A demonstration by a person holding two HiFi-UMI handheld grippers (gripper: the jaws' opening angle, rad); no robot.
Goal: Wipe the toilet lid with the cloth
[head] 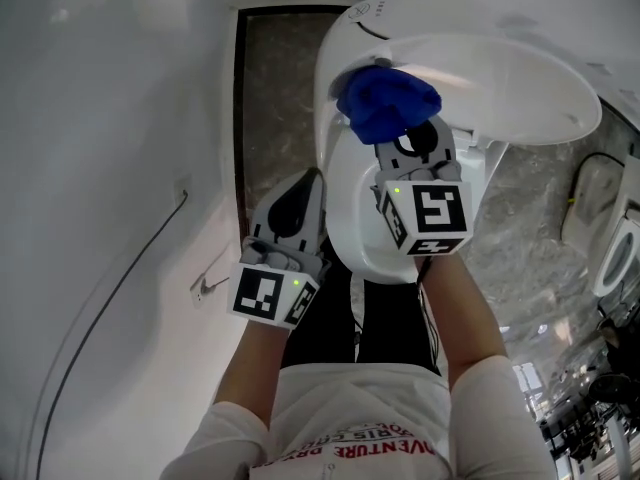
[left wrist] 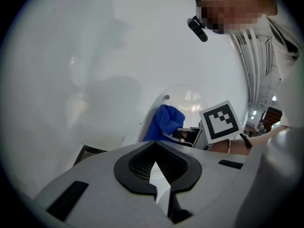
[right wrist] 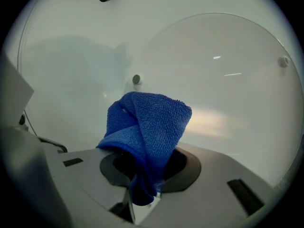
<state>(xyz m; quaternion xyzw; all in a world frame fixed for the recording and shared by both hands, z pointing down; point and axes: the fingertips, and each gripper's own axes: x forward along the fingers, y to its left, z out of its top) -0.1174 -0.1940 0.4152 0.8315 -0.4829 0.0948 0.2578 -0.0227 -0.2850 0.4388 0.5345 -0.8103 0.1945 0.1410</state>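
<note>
Head view, upper centre: right tool pinches blue cloth at raised toilet lid; left tool pressed together, empty. Likely best: press flat, sweep evenly.

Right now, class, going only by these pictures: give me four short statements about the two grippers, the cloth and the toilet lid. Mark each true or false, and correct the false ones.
1. The right gripper is shut on the blue cloth. True.
2. The left gripper holds a sponge. False: its jaws are together with nothing between them.
3. The left gripper is the one up at the toilet lid. False: the right gripper holds the cloth up at the lid, while the left hangs back beside it.
4. The toilet lid is white and the cloth bunches out beyond the right gripper's jaws. True.
</note>
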